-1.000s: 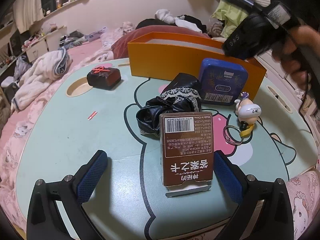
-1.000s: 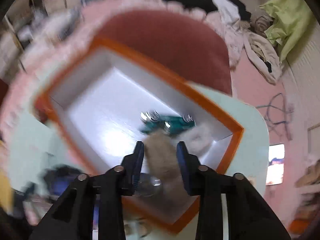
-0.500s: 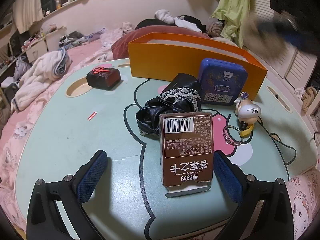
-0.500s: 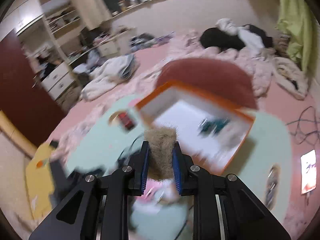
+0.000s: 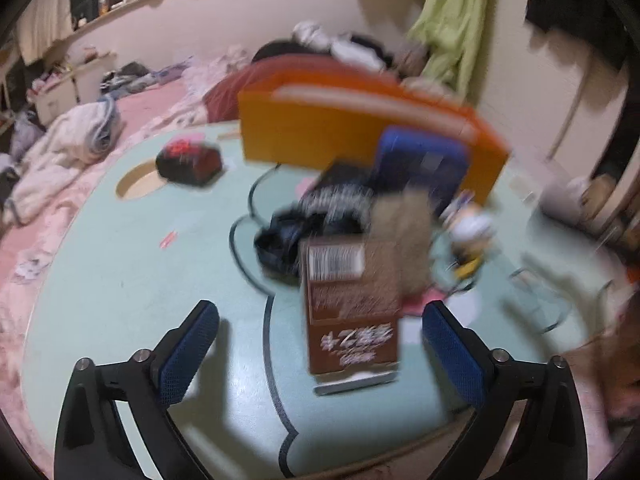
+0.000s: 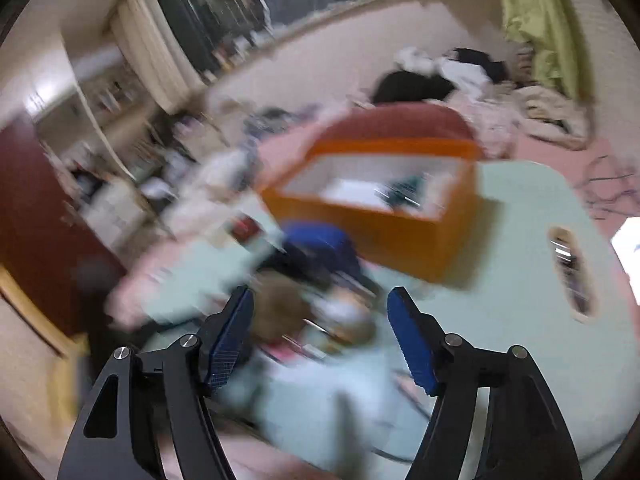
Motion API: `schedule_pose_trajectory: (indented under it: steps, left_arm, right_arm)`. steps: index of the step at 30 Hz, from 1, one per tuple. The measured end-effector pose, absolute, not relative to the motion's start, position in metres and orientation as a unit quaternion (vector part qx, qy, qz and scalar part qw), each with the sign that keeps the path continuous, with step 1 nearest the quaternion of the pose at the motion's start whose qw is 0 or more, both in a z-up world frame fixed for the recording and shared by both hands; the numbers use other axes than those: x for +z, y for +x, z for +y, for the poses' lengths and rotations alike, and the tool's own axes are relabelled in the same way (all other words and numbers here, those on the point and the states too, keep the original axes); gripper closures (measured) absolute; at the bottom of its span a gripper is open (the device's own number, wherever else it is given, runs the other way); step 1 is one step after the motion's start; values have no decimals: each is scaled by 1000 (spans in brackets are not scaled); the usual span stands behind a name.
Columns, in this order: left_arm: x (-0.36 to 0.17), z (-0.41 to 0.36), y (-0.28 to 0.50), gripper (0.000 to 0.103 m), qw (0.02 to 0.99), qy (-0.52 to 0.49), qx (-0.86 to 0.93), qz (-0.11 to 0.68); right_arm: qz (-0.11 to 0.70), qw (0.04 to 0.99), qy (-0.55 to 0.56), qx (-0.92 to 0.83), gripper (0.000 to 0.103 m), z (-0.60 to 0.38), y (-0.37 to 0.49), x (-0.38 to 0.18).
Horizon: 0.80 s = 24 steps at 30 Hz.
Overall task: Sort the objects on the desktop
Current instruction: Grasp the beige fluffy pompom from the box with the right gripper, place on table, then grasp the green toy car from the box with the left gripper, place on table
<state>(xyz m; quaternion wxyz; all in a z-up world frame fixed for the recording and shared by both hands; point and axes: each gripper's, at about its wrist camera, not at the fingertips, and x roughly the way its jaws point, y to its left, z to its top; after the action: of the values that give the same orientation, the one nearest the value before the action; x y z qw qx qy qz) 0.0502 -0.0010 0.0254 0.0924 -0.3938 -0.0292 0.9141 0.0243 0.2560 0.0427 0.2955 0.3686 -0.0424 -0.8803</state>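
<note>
Both views are motion-blurred. My left gripper (image 5: pixel 320 344) is open low over the pale green table (image 5: pixel 120 280), its fingers either side of an upright brown carton (image 5: pixel 352 304). A brown furry thing (image 5: pixel 402 236) shows blurred just behind the carton. Behind lie a black lace cloth (image 5: pixel 312 220), a blue tin (image 5: pixel 420 164), a small figure keychain (image 5: pixel 470 228) and an orange box (image 5: pixel 360 128). My right gripper (image 6: pixel 320 332) is open and empty above the table; the furry thing (image 6: pixel 280 308) lies beside its left finger. The orange box (image 6: pixel 384 200) holds a green item.
A dark pouch with red trim (image 5: pixel 188 162) sits by a round cup hole (image 5: pixel 138 184) at the table's left. A small red scrap (image 5: pixel 168 239) lies on the table. A slot hole (image 6: pixel 572 264) is near the table's right edge. Bedding and clothes surround the table.
My right gripper was shut on the furry thing; it has swung away from over the orange box, opened, and the furry thing is now out of its jaws. The left gripper has shifted slightly.
</note>
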Motion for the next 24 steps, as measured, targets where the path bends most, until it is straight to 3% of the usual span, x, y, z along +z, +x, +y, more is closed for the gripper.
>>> schedule_pose_trajectory:
  steps: [5, 9, 11, 14, 17, 24]
  left_arm:
    - [112, -18, 30, 2, 77, -283, 955, -35]
    - [124, -1, -64, 3, 112, -363, 925, -1]
    - [104, 7, -106, 30, 124, -411, 903, 3]
    - [66, 14, -134, 49, 126, -490, 862, 19]
    - [60, 22, -114, 50, 105, -482, 867, 73]
    - [76, 31, -92, 50, 109, -475, 869, 88]
  right_arm:
    - [5, 248, 410, -878, 31, 256, 24, 5]
    - [48, 229, 409, -882, 27, 235, 20, -11]
    - [66, 224, 407, -883, 26, 226, 21, -17]
    - [65, 223, 406, -884, 26, 220, 19, -18]
    - [50, 228, 404, -884, 26, 222, 16, -17]
    - [44, 230, 404, -884, 25, 216, 7, -25]
